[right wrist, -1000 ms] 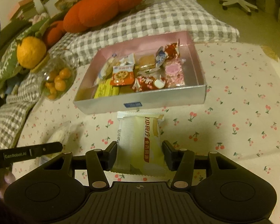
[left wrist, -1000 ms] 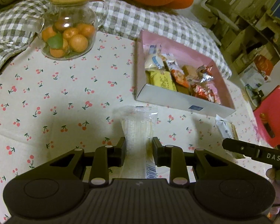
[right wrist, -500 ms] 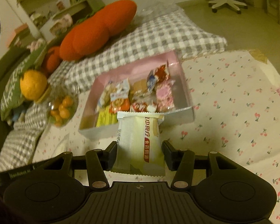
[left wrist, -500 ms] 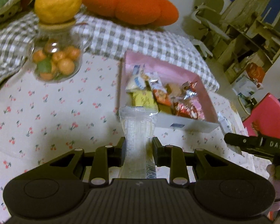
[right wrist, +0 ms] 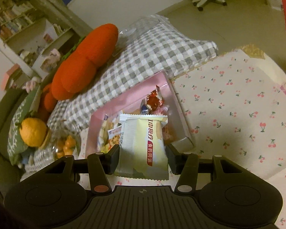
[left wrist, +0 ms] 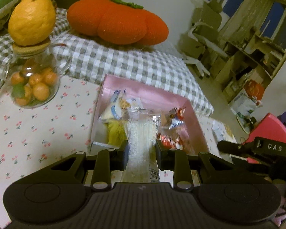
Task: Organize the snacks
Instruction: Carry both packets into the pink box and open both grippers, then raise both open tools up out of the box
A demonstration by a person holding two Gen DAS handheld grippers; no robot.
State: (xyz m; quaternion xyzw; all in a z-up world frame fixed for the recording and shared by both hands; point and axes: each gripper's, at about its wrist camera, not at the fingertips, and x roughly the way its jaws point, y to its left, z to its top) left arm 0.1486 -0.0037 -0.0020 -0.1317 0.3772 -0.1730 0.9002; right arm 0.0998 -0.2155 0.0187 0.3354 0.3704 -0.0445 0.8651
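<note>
A clear packet (left wrist: 142,133) is clamped in the left gripper (left wrist: 141,152), a cream packet (right wrist: 143,145) in the right gripper (right wrist: 142,156), both held above the pink box (left wrist: 148,95) for dropping in.

Pink box (left wrist: 148,93) = landmark; outer front wall grey-silver.
Inside box: yellow pkt (left wrist: 115,131), red foil sweets (left wrist: 176,114), white/blue pkt (left wrist: 112,110).
Cloth (left wrist: 38,126) under box: cream w/ small red cherry print.
Behind box: grey/white check cushion (left wrist: 124,64); on it orange knit plush (left wrist: 118,22) w/ green stem.
Left of box: clear glass jar (left wrist: 32,82), orange + green fruit inside; yellow-orange citrus (left wrist: 31,22) on top.
Over box front: clear wrapper snack (left wrist: 142,133) in black left gripper (left wrist: 141,150); pale yellow/white pkt (right wrist: 143,143), red label, in black right gripper (right wrist: 142,156).
</note>
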